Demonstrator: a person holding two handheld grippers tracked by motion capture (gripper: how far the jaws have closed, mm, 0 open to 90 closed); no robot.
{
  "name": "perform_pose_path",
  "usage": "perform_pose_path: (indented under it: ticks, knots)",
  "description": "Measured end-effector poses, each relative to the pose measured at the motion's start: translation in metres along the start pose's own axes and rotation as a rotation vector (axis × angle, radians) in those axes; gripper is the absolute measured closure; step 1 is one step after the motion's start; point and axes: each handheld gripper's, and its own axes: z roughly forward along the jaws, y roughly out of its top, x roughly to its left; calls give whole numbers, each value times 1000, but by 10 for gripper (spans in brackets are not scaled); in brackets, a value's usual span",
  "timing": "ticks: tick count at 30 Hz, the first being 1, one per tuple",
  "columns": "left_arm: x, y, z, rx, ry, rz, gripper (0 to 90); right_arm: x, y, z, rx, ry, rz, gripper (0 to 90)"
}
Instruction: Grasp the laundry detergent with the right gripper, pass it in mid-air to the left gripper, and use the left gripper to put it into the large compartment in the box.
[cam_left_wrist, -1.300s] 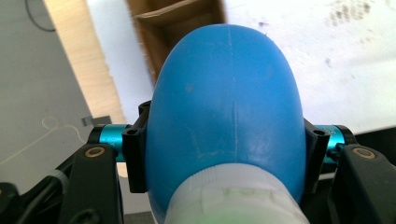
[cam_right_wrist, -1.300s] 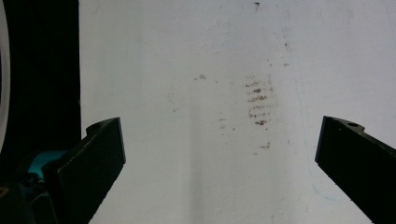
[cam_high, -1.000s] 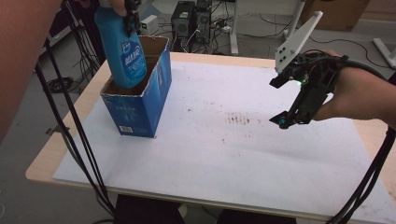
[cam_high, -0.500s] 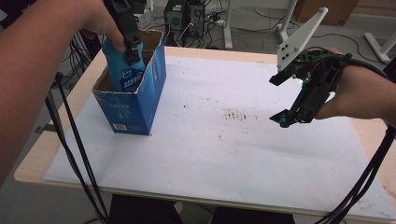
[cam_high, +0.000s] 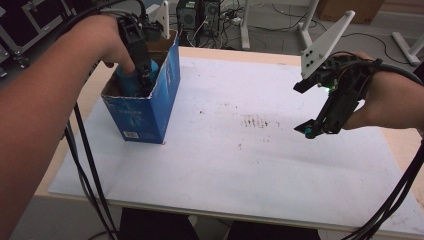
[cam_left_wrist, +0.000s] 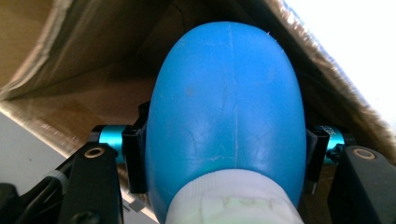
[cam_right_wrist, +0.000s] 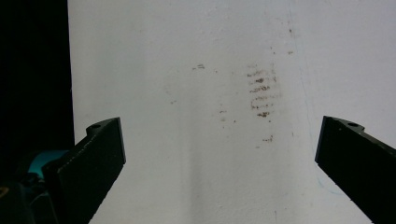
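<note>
Left gripper (cam_high: 145, 82) first: I have it at about ten o'clock on the table, pointing down into the open top of the blue cardboard box (cam_high: 150, 112), jaws clamped on either side of the blue bottle (cam_left_wrist: 224, 116) just below its white neck. From the left gripper view the pads press both flanks of the bottle, brown inner walls of the box around it, so the grip reads firm. On the high view a small patch of the bottle (cam_high: 127, 82) shows above the box rim; most of it sits inside. I cannot tell whether its base has met the box floor. Step in hand, as I judge it: lowering the bottle into the box, near the end of the placement. Next move calls for easing down until the base seats, then parting the jaws and lifting straight up without snagging the box flaps or tipping the light carton. Moving across, the white table sheet (cam_high: 225, 165) is bare at centre apart from a smudge of brown marks (cam_high: 255, 121). Right gripper (cam_high: 312, 131) hangs at three o'clock, off the surface, jaws spread wide with nothing between them; its own view looks down at the same marks (cam_right_wrist: 261, 93). I judge it idle, free to steady the box if needed.
</note>
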Motion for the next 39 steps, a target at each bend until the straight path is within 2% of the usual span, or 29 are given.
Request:
perform_pose_path:
  ticks: [2,5,7,8,13,16,18,23,25,27,28,29,31,36,39]
  knots:
    - [0,1,4,-1,-7,16,379,-1,0,0,-3,0,1,6]
    - [0,1,9,-1,-22,17,379,-1,1,1,0,-2,3,6]
    - [2,1,12,15,-33,29,378,0,1,2,3,0,0,6]
    - [2,1,13,-12,-36,15,378,0,1,2,0,0,-4,6]
    - [6,1,14,3,-47,11,377,-1,2,4,9,-3,-6,6]
    - [8,1,13,-5,-80,-10,375,-1,2,5,10,-1,-5,6]
    - [8,1,12,-4,-86,-9,370,-1,2,5,10,-2,-4,6]
    - [11,0,2,-21,-86,-22,307,-1,0,5,10,0,-1,6]
    - [11,0,-3,-28,-93,-28,305,-1,0,4,12,-1,4,6]
    - [12,-1,-9,-22,-83,-16,295,-1,0,5,11,0,2,6]
    - [11,-2,-11,-32,-83,-29,295,-1,0,4,11,-1,6,6]
    - [12,-2,-15,-25,-81,-17,294,-1,0,4,10,1,4,6]
    - [11,-3,-22,-37,-69,-24,276,-1,0,4,6,2,3,6]
    - [6,-3,-40,-49,-62,-7,275,-1,-1,3,3,3,5,6]
    - [1,-3,-51,-48,-53,17,251,-1,-1,2,5,5,6,6]
